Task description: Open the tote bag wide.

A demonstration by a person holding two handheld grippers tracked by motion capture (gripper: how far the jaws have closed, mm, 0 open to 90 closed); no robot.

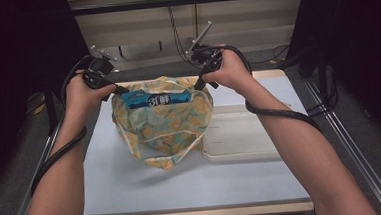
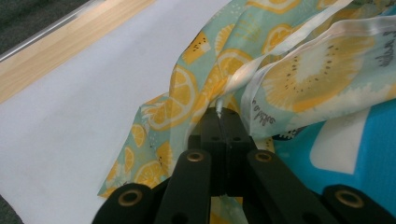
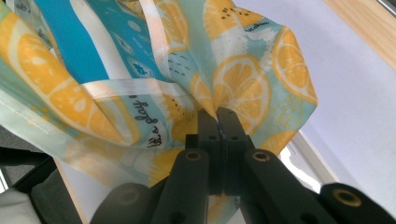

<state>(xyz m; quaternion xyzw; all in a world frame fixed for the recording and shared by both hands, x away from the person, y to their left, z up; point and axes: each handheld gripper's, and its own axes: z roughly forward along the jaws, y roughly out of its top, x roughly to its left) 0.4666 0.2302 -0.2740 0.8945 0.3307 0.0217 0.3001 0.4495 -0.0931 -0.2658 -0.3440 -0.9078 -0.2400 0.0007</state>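
A cloth bag (image 1: 164, 124) printed with lemon slices on pale teal stands in the middle of the white table. A blue packet (image 1: 158, 99) with white lettering shows in its open mouth. My left gripper (image 1: 123, 90) is shut on the bag's left rim. In the left gripper view the jaws (image 2: 225, 114) pinch the bag's white-edged hem (image 2: 289, 84), with the blue packet (image 2: 355, 154) beside them. My right gripper (image 1: 198, 85) is shut on the right rim. The right gripper view has its jaws (image 3: 218, 114) clamped on the lemon fabric (image 3: 243, 84). Both hands hold the rim apart.
A shallow white tray (image 1: 245, 134) lies on the table right of the bag, touching it. The table (image 1: 133, 186) has a wooden front edge and metal rails on both sides. Black cables trail over both forearms. Dark curtains flank the table.
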